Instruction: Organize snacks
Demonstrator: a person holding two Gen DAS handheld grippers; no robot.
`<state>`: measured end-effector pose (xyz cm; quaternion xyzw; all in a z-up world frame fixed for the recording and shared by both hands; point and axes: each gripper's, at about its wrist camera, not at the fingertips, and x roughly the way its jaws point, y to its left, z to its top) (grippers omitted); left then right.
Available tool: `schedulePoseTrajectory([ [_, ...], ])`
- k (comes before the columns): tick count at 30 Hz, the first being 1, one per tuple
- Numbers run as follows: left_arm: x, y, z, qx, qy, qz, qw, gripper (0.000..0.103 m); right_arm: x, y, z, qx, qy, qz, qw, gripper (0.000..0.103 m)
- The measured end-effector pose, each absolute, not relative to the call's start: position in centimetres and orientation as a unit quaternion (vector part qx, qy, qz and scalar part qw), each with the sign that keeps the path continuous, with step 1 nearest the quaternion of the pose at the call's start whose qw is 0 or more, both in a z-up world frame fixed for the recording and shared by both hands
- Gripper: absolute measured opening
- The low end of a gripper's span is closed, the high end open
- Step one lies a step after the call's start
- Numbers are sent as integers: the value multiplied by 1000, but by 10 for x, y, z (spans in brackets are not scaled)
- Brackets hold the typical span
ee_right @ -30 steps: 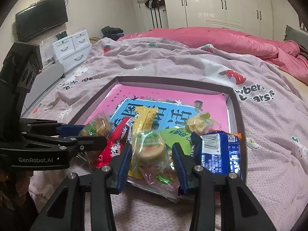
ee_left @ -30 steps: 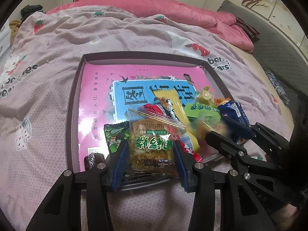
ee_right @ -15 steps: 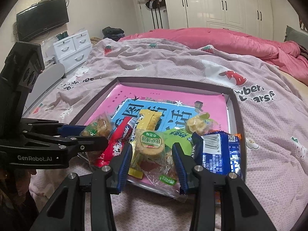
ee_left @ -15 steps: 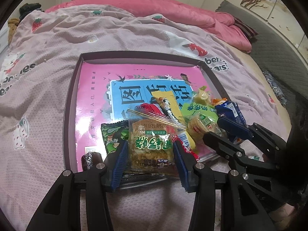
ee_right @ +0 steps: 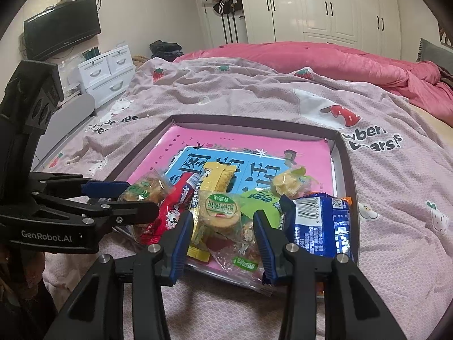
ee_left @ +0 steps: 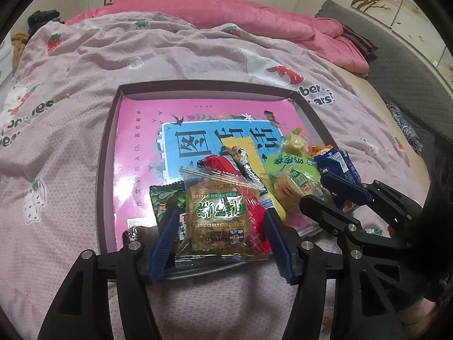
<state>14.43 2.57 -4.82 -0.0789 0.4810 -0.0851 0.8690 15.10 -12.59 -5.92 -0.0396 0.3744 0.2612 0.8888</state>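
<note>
1. A shallow rectangular cardboard tray with dark brown walls (ee_left: 109,153) lies on a rumpled pink quilt printed with strawberries (ee_left: 70,90); a glossy pink and blue sheet with large characters (ee_left: 136,147) lines the tray floor.
2. The snacks are heaped in the tray's near right corner, crinkly foil and clear film overlapping.
3. The left gripper (ee_left: 218,239), black with ribbed blue pads, is at the tray's near wall. Its jaws are opening, with a flat clear-wrapped brown crisp cake with a green label (ee_left: 216,215) lying between them; gaps show at both pads.
4. The right gripper (ee_right: 223,240), further right along the same wall, holds its jaws narrow around a round biscuit in clear film with a green label (ee_right: 220,215); whether the pads press the film, I cannot tell.
5. Beside that biscuit, toward the tray's right wall, sits a shiny blue foil packet with a barcode (ee_right: 320,226); a red foil wrapper (ee_right: 170,212) and a long yellow packet (ee_right: 218,178) lie toward the tray's middle.
</note>
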Motion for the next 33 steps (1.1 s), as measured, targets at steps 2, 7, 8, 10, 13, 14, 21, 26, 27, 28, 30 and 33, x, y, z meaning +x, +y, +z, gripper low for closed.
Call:
schedulePoseTrajectory([
  [2, 144, 26, -48, -81, 481, -86, 869, 67, 150, -126, -59, -40, 374, 259, 889, 44],
  [7, 142, 28, -44, -84, 478, -86, 870, 73, 148, -131, -54, -34, 367, 254, 894, 46],
  [8, 141, 28, -43, -86, 476, -87, 871, 75, 148, -132, -53, -32, 366, 254, 895, 47],
  [10, 138, 28, -39, -86, 472, -87, 873, 76, 147, -135, -50, -28, 362, 252, 897, 50],
  [13, 136, 28, -35, -84, 467, -85, 876, 76, 145, -137, -47, -27, 359, 246, 900, 52],
  [14, 135, 28, -34, -84, 465, -85, 877, 76, 145, -138, -46, -26, 357, 244, 901, 52],
  [21, 130, 31, -25, -83, 455, -78, 883, 78, 139, -147, -33, -15, 336, 230, 913, 62],
  [26, 126, 31, -19, -80, 448, -73, 887, 79, 135, -154, -25, -9, 327, 216, 920, 68],
  [27, 124, 31, -18, -81, 447, -72, 888, 79, 134, -155, -24, -6, 326, 214, 921, 68],
  [28, 123, 31, -17, -82, 446, -71, 888, 79, 132, -157, -22, -4, 325, 210, 922, 68],
  [30, 119, 32, -14, -82, 444, -68, 890, 79, 129, -160, -19, 1, 323, 208, 923, 69],
  [33, 111, 31, -11, -80, 442, -62, 891, 79, 120, -163, -14, 10, 325, 200, 924, 73],
])
